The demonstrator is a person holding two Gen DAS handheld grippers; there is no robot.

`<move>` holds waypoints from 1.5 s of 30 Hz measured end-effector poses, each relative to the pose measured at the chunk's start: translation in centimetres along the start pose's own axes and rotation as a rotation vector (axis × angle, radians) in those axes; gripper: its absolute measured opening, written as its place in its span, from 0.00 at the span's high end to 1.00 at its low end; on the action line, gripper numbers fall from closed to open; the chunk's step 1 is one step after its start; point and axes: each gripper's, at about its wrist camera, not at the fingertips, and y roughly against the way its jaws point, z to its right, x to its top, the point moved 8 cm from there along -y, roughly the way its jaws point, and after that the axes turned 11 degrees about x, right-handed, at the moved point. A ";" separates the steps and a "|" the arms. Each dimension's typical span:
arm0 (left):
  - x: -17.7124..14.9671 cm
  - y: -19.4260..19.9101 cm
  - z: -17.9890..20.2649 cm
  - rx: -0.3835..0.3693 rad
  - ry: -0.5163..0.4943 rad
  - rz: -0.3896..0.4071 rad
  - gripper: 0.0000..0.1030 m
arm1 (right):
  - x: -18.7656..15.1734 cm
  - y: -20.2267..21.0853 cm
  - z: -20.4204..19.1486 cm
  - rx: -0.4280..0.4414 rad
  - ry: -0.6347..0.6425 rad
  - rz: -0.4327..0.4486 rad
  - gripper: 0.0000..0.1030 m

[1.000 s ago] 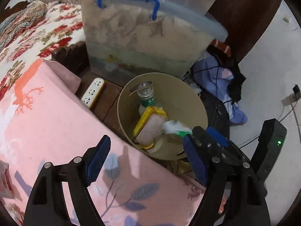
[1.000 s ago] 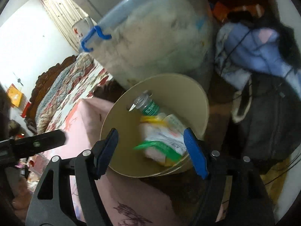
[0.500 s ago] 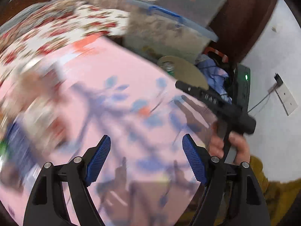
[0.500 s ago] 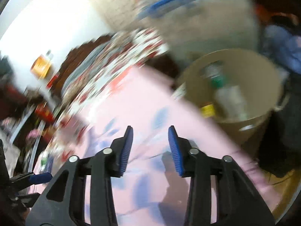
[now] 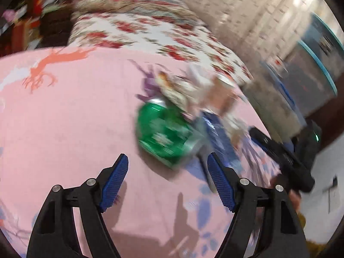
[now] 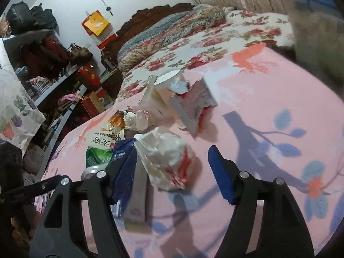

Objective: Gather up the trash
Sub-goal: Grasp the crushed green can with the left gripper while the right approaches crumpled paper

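Your left tool stands wide over the pink sheet with nothing between its pads. The green can lies on its side just ahead of the tips, touching neither, with a blurred heap of wrappers beyond it. Your right tool is opening and grips nothing. A crumpled white bag with red print sits just ahead between its fingers, clear of the right pad; the left pad hides where it meets the dark blue carton. Farther ahead lie a torn grey and red packet and a white cup.
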 end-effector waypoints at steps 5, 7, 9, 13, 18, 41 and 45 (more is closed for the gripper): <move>2.4 -4.1 -1.0 -0.016 0.037 -0.048 0.30 | 0.4 -2.8 0.7 -0.017 -0.045 -0.037 0.32; 2.6 -5.8 -0.8 -0.031 0.041 -0.089 0.31 | -0.1 -4.0 0.8 -0.012 -0.065 -0.073 0.36; 2.4 -6.2 -0.1 -0.023 0.013 -0.074 0.38 | -1.0 -4.7 0.7 0.011 -0.080 -0.104 0.45; 0.8 -5.9 0.2 -0.003 -0.015 -0.077 0.58 | -2.0 -4.1 -0.4 -0.016 -0.031 -0.098 0.49; -2.4 -2.7 -1.3 -0.038 0.016 -0.073 0.68 | -4.9 -2.0 -2.3 0.004 -0.012 -0.112 0.51; -6.3 2.7 -6.2 0.063 0.094 -0.045 0.40 | -8.3 3.5 -0.8 -0.148 0.058 -0.052 0.48; -6.6 2.1 -6.6 0.032 0.144 -0.068 0.35 | -8.6 3.2 -0.7 -0.134 0.042 -0.066 0.47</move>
